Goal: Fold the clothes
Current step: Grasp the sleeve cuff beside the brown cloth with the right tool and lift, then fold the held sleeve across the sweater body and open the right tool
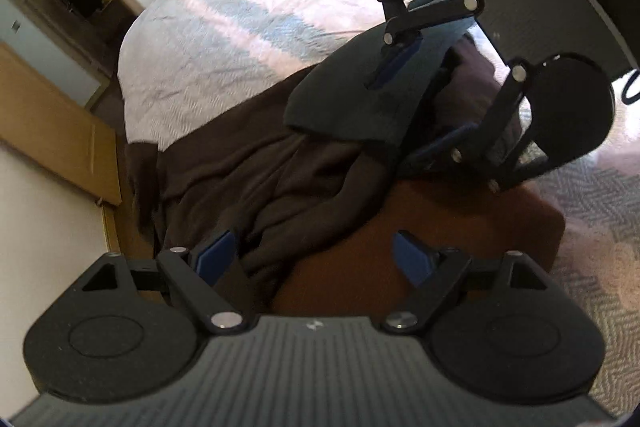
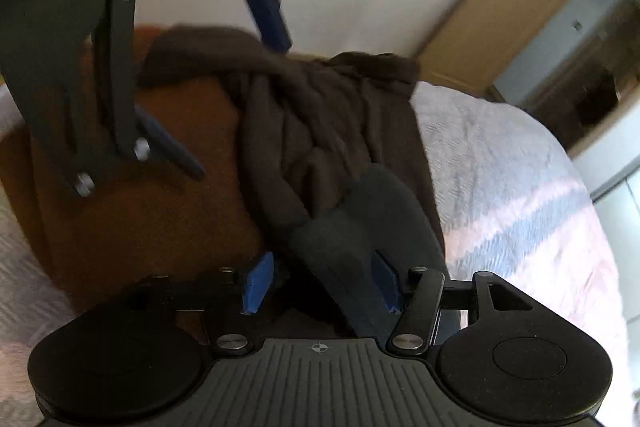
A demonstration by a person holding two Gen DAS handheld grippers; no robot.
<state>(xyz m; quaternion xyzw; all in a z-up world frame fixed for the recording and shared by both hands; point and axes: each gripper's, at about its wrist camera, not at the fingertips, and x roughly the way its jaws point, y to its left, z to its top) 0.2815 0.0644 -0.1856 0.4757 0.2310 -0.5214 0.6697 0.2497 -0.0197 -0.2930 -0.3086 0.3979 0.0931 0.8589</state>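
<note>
So this looks like early in a fold. The dark brown garment [image 1: 256, 163] lies bunched in ropey wrinkles on the bed [image 1: 224, 27], half over a rust-brown cloth [image 2: 132, 179]. The right gripper [image 2: 320, 281] has a dark grey cloth [image 2: 360, 211] running between its blue pads, though its jaws look fairly wide, so whether it's really pinching that edge I can't tell. The left gripper [image 1: 316, 259] hovers above the brown pile, jaws spread, holding nothing. My guess for the next move: the left one drops onto a matching edge so both can lift and shake things flat.
</note>
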